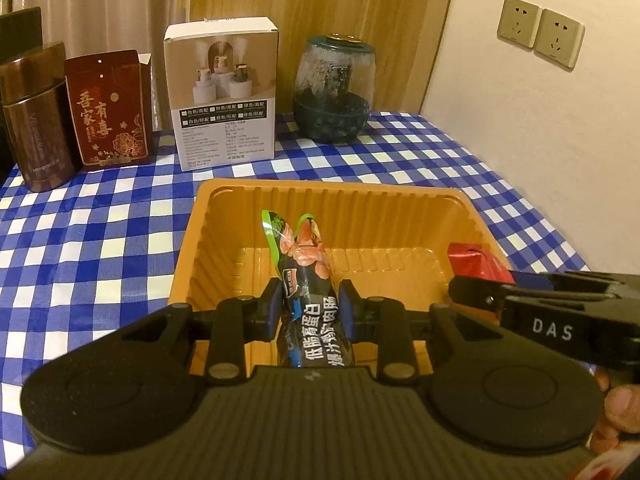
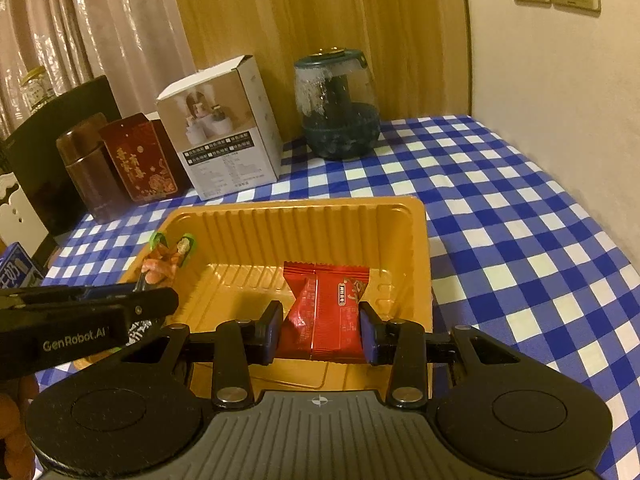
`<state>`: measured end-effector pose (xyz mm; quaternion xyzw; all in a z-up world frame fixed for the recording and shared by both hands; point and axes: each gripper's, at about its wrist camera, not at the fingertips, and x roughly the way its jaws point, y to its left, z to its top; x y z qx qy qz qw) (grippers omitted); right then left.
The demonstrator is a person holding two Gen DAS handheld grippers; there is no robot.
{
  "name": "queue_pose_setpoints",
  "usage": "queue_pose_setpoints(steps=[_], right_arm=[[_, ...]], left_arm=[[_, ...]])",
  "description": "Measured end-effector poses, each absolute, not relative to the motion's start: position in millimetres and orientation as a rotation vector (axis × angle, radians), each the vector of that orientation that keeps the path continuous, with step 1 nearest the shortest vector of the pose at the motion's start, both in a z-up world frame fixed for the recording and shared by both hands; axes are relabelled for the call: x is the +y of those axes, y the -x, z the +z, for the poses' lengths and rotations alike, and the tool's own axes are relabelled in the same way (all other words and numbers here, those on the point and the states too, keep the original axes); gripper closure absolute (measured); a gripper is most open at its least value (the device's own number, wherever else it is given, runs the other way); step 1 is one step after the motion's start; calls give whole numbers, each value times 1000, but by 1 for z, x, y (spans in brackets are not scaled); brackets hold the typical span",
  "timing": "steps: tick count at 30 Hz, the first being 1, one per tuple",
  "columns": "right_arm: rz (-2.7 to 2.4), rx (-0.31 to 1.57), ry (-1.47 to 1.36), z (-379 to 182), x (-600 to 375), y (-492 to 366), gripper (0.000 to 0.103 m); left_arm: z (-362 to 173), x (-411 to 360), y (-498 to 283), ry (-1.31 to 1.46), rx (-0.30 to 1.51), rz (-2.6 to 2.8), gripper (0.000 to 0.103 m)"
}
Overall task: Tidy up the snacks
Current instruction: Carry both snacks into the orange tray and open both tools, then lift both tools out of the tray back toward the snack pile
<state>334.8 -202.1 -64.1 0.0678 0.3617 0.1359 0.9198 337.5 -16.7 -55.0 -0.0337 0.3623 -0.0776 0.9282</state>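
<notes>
An orange plastic tray (image 1: 400, 208) sits on the blue checked tablecloth; it also shows in the right wrist view (image 2: 360, 216). My left gripper (image 1: 308, 308) is shut on a black and green sausage snack pack (image 1: 308, 272), held over the tray's near left part. My right gripper (image 2: 320, 324) is shut on a red wrapped snack (image 2: 324, 308), held over the tray's near right part. The red snack (image 1: 476, 260) and the right gripper's fingers (image 1: 520, 300) show at the right of the left wrist view. The sausage pack (image 2: 168, 258) shows at the left of the right wrist view.
Behind the tray stand a brown canister (image 1: 36, 128), a red box (image 1: 108, 112), a white carton (image 1: 224, 96) and a dark glass jar (image 1: 334, 88). A wall with sockets (image 1: 540, 32) bounds the table on the right. A blue carton (image 2: 16, 268) lies at far left.
</notes>
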Motion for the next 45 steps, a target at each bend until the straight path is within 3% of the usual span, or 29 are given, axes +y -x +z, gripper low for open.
queue_pose_setpoints(steps=[9,12,27,29,31,35,45], right_arm=[[288,758,-142,-68,-199,-336,63],[291,757,-143,-68,-199,-336,63],[313,741,-171,-67,-196,-335,63],[320,734,-187,-68,-198,-336,59],[314,727,-207,-68,-200,-335,49],[303,714,-212,-64,-203,-334,48],[284,680,-175,-54,-205,-325,48]], left_arm=[[-62,-19,-342,61,759,-163,75],[-61,-17,-342,65,746,-160,63],[-59,-7,-341,81,753,-139,56],[-59,-6,-341,80,754,-138,55],[-59,-6,-341,78,753,-137,54],[-58,-6,-340,80,747,-136,52],[-47,-5,-328,72,716,-137,35]])
